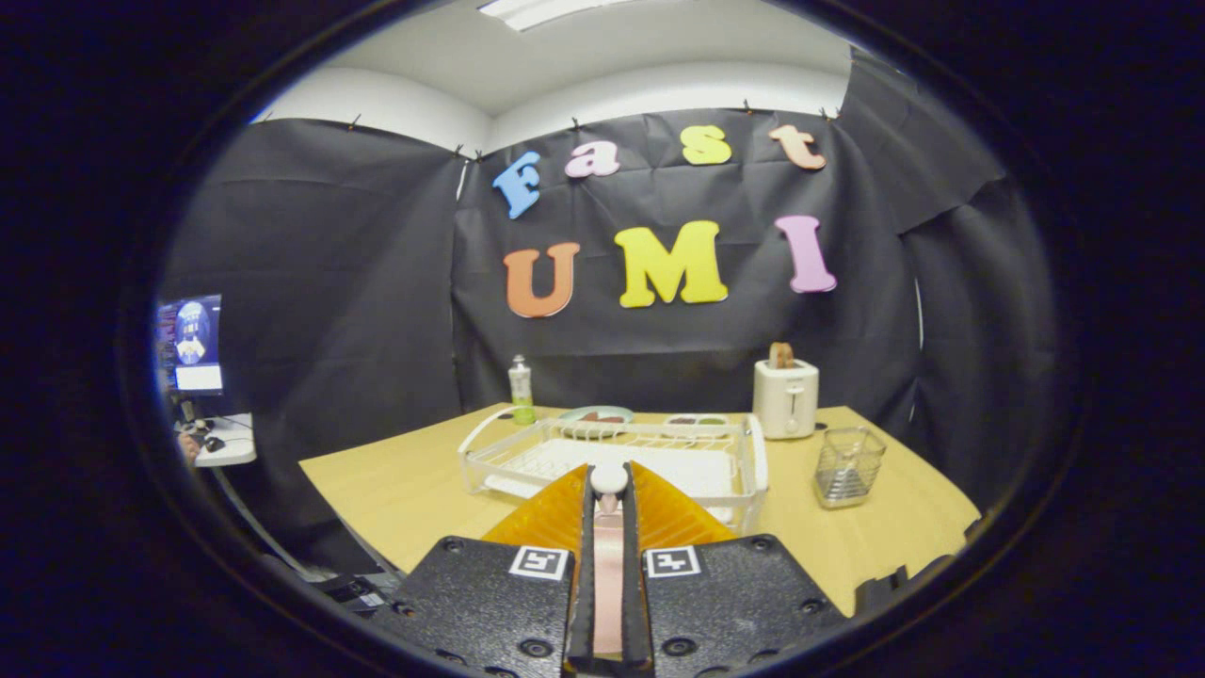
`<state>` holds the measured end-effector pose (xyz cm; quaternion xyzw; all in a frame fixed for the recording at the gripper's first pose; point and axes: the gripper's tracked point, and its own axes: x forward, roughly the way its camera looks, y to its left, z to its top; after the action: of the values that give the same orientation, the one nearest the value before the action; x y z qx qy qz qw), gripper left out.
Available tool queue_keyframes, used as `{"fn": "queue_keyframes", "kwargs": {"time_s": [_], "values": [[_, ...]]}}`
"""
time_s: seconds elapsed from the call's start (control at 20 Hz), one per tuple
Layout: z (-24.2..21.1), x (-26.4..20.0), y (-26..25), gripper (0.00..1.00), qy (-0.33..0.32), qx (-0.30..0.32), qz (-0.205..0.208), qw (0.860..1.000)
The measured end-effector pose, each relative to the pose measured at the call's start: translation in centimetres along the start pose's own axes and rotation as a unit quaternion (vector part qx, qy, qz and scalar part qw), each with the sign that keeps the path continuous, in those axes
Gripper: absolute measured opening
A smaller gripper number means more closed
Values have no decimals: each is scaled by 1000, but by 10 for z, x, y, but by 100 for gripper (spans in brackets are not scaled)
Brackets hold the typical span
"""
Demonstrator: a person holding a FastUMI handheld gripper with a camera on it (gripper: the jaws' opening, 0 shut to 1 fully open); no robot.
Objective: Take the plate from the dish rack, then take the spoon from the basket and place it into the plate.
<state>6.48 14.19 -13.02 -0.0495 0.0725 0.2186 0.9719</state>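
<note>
Gripper (608, 513) fingers pinch the spoon (608, 527) above the dish rack (753, 452) — next, find the plate.

The gripper (609, 527) has two broad black finger bodies with a pebbled, matte surface, each fastened by dark round screws sunk near its corners. On the top inner corner of each body sits a small white square tag printed with a black blocky pattern. Ahead of the bodies rise two orange translucent fingers (551, 516), ribbed with fine crosswise grooves and tapering toward their tips. Black pads line the inner faces of both fingers, running forward as thin dark strips.
</note>
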Motion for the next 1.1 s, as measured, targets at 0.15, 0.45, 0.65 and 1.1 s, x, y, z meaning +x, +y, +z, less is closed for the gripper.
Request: {"fn": "queue_keyframes", "kwargs": {"time_s": [0.15,0.45,0.65,1.1], "values": [[-24,10,23,17,40,-1,23,999],[-28,15,12,18,48,-4,1,999],[-32,18,-6,21,72,20,-17,997],[-3,8,-33,98,54,38,-68,996]]}}
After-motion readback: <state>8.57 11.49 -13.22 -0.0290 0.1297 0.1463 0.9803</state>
